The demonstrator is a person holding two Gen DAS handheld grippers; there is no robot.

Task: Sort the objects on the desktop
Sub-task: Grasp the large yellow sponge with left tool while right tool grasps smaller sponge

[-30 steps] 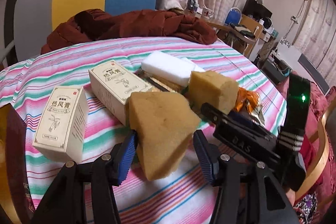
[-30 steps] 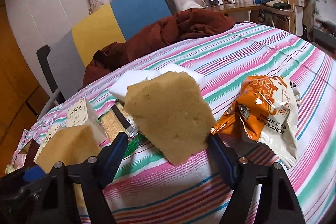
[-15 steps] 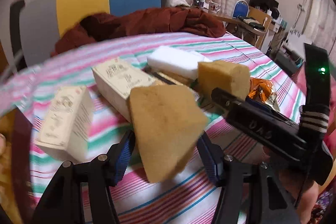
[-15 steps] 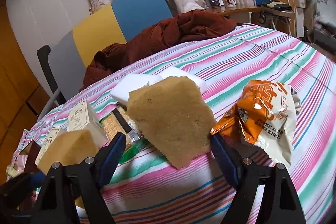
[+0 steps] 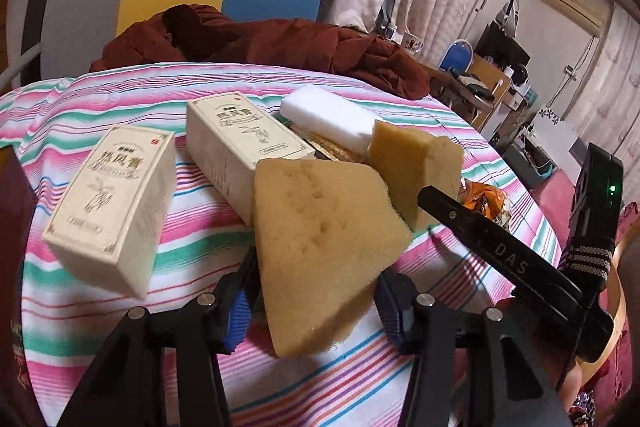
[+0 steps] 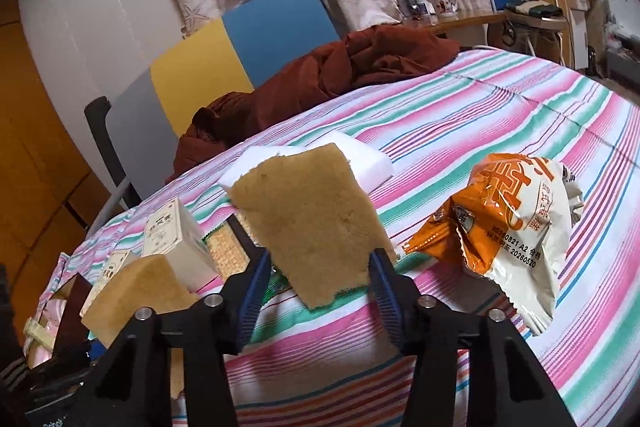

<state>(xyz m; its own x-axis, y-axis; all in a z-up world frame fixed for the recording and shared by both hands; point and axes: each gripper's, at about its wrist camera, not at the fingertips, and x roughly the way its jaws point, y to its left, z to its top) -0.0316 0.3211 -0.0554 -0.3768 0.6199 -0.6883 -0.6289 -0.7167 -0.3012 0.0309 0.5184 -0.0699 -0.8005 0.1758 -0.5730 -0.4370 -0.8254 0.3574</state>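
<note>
We have a tan, wedge-shaped foam sponge in each claw above the round table with the pink, green and white striped cloth [image 5: 120,311]. The left gripper [image 5: 312,301] has its ribbed blue pads closing on the near sponge wedge [image 5: 324,239]; the left pad looks to be against the foam, while the right pad's contact is hidden behind the sponge's lower edge. The right gripper [image 6: 320,285] is also closing, with the second tan sponge [image 6: 312,223] pinched low between its pads and standing up out of them. Behind the sponges lie two cream cardboard boxes with printed labels, one near the left edge [image 5: 112,199] and one further in [image 5: 244,143], with a white foam block [image 5: 328,119] beyond them, a flat packet of crackers [image 6: 228,247] partly hidden beneath, and a crumpled orange and white snack bag [image 6: 516,227] to the right. The risk we see lies in the grip itself: both sponges are soft and held only by a lower corner, so they could squash, pivot or slip out if we swing them quickly. The two claws also sit close together, and the right tool's black arm [image 5: 500,259] crosses just beside the left sponge, so a careless move could knock one against the other.
</note>
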